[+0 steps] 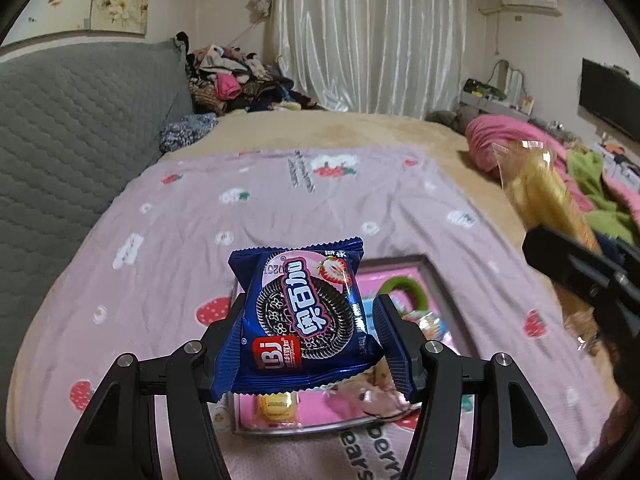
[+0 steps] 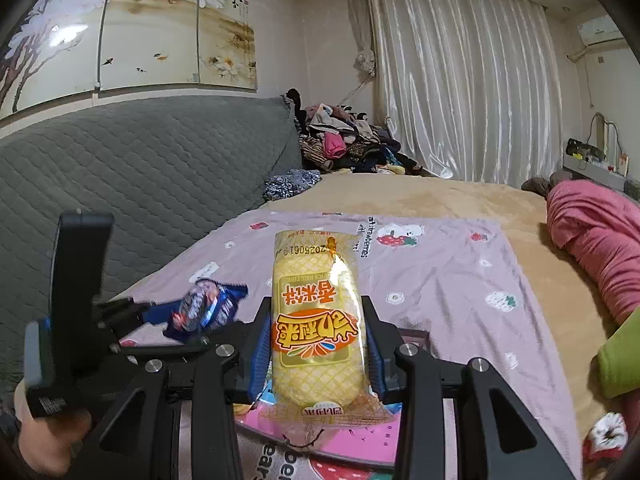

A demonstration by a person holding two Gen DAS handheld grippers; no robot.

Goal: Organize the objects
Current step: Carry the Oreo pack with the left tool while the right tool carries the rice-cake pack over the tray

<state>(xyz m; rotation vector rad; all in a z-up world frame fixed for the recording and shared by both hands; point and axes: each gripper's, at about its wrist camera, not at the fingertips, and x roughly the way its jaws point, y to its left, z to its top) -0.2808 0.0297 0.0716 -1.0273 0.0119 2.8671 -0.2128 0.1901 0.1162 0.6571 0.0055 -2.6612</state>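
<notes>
Claws [image 1: 308, 344] [image 2: 316, 354] tilt downward, clamping snack packets.

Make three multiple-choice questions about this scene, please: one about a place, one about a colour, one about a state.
1. Where is the tray?
A. on the pink bedspread
B. on the floor
C. on the grey headboard

2. What colour is the cookie packet?
A. green
B. blue
C. white

3. What is the state of the right gripper?
A. open and empty
B. shut on the yellow snack packet
C. out of view

Answers:
1 A, the bedspread lies under the tray.
2 B, the wrapper is dark blue.
3 B, both pads press on the yellow snack packet.
</notes>
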